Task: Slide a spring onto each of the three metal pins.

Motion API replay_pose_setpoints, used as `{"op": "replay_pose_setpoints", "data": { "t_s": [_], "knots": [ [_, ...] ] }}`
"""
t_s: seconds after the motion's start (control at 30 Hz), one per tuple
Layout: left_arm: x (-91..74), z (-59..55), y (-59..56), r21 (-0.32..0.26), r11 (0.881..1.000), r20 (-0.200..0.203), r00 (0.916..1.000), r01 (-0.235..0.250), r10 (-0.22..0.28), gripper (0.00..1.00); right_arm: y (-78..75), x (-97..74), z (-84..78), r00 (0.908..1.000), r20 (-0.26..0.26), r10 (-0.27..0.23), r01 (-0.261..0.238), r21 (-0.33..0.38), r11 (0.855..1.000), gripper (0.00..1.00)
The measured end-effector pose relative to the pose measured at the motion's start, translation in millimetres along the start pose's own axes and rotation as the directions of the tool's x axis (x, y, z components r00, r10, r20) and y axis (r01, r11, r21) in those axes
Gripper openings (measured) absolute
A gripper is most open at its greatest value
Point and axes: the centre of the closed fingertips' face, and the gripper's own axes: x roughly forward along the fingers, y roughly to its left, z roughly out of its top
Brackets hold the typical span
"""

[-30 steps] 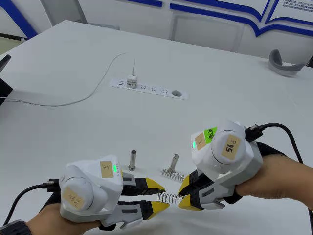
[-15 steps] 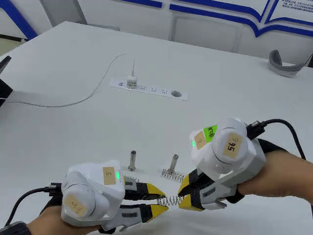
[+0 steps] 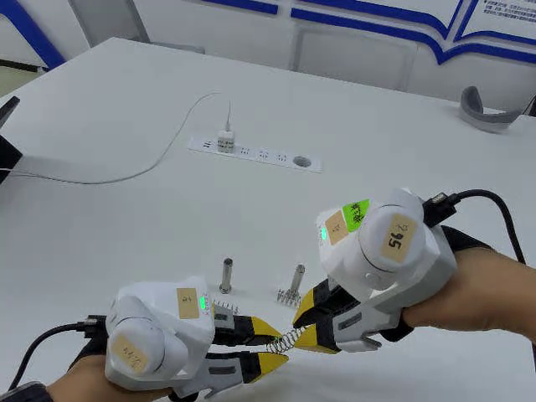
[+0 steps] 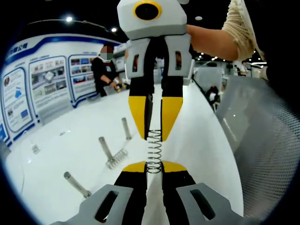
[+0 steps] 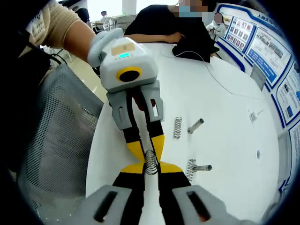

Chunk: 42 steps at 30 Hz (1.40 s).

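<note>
White tabletop (image 3: 126, 126), near edge: a small coiled steel-wire spring (image 3: 285, 338) held with one end clamped in the yellow-tipped left gripper (image 3: 275, 344), the other in the right gripper (image 3: 301, 326). Light, bendy and likely slippery, it seems best pinched at the end coils.

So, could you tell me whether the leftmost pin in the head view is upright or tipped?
Upright: the pin stands on end on the table, shaft vertical.

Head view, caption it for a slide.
One spring held between left gripper and right gripper, two pins standing behind.
</note>
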Motion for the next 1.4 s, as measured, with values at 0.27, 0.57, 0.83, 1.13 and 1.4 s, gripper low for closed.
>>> {"op": "replay_pose_setpoints", "data": {
  "t_s": [0.27, 0.57, 0.83, 1.13, 1.4],
  "knots": [
    [2.2, 3.1, -0.3, -0.004, 1.0, 0.012, 0.9999, -0.001, 0.001, 0.11, -0.3, -0.8, 9.9, 0.9998, 0.016, -0.012, 0.012, -0.015, 1.0, 0.11],
    [1.4, 2.4, 0.5, -0.018, 1.0, 0.021, 0.9997, -0.007, 0.007, 0.1, -1.4, -1.8, 8.7, 0.9998, 0.016, -0.016, 0.016, 0.005, 1.0, 0.15],
    [1.8, 5.3, 1.2, -0.019, 1.0, 0.031, 0.9994, -0.01, 0.011, 0.1, 0.0, 2.4, 4.1, 0.9999, 0.009, -0.01, 0.01, 0.019, 1.0, 0.15],
    [2.4, 7.8, 2.4, -0.023, 1.0, 0.041, 0.999, -0.016, 0.017, 0.11, -3.6, 2.2, 2.9, 0.9998, 0.011, -0.019, 0.019, 0.028, 0.999, 0.12],
    [3.3, 9.3, 4.0, -0.016, 1.0, 0.045, 0.9987, -0.024, 0.024, 0.11, -4.8, 0.7, 3.0, 0.9997, -0.004, -0.025, 0.025, 0.03, 0.999, 0.12]
  ]
}}
